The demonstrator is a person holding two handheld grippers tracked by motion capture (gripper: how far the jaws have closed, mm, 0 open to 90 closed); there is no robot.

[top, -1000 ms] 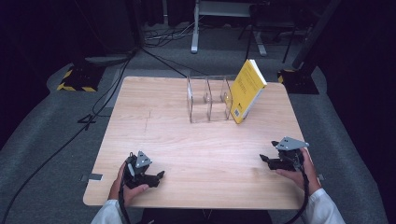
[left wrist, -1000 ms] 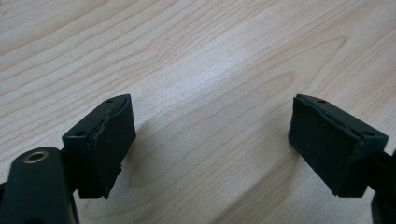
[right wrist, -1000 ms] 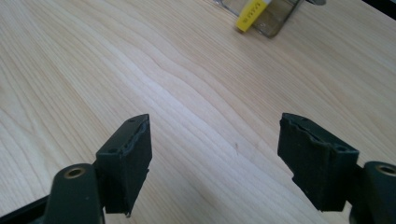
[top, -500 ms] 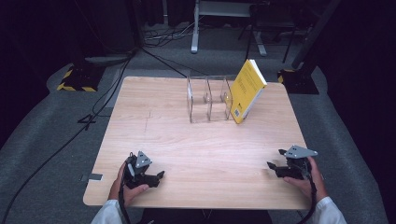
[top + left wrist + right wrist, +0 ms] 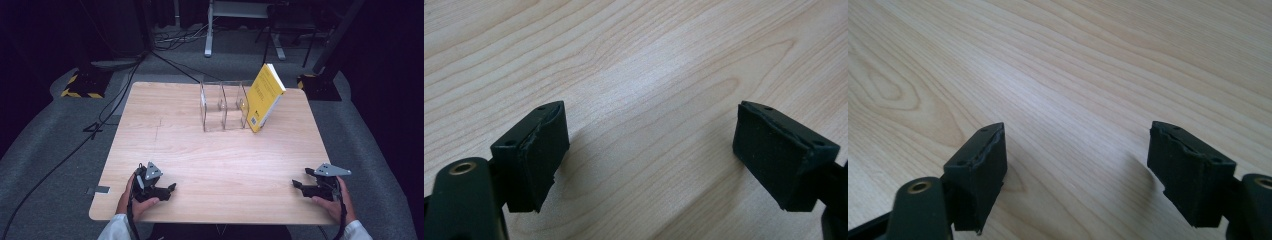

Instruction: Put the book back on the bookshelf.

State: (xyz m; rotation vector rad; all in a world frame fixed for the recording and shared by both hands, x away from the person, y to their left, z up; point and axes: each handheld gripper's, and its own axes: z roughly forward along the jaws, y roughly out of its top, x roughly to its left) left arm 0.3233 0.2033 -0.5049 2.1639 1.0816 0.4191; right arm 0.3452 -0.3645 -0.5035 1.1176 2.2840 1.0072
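A yellow book (image 5: 265,97) leans tilted against the right end of a clear acrylic rack (image 5: 223,105) at the back middle of the wooden table (image 5: 215,150). Low at the front left corner rests my left gripper (image 5: 167,191), held in a hand, its jaws open over bare wood (image 5: 651,150). At the front right edge my right gripper (image 5: 298,186) lies low over the table, open too, with nothing between its pads (image 5: 978,172).
Black cables (image 5: 75,145) run across the grey floor left of the table. A black block with yellow stripes (image 5: 82,85) sits at the back left, and stand legs (image 5: 210,35) are behind the table. Wide bare wood lies between the grippers and the rack.
My right gripper has moved toward the front right edge of the table and come down lower. The left gripper, the book and the rack have kept still.
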